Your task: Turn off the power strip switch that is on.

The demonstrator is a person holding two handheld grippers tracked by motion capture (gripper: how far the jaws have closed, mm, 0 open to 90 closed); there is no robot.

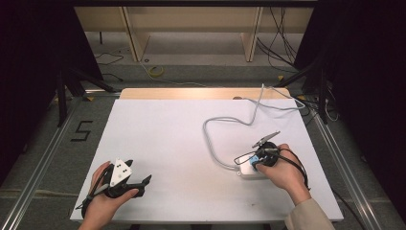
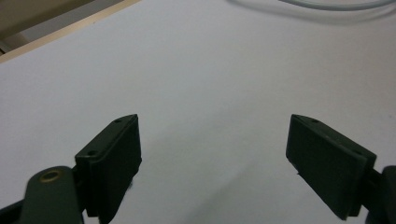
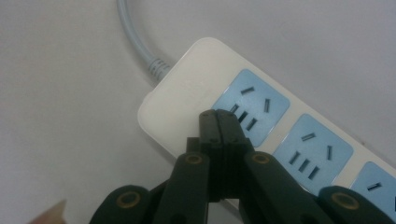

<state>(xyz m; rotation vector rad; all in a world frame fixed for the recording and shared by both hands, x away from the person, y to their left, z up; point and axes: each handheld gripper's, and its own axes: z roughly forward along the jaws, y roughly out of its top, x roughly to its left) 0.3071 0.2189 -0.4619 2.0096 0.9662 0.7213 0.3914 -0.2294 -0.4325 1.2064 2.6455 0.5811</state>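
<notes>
White tabletop (image 1: 177, 143) from above: I'm resting my left gripper (image 1: 143, 182) near the front edge, my right gripper (image 1: 253, 160) over the power strip (image 1: 249, 171). Left gripper view: jaws are gaping, empty. Right gripper view: jaws are clenched together above the strip's cable (image 3: 135, 37) end, gripping nothing.

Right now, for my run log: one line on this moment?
right claw: shut, over power strip | left claw: open, nothing between jaws | table
</notes>
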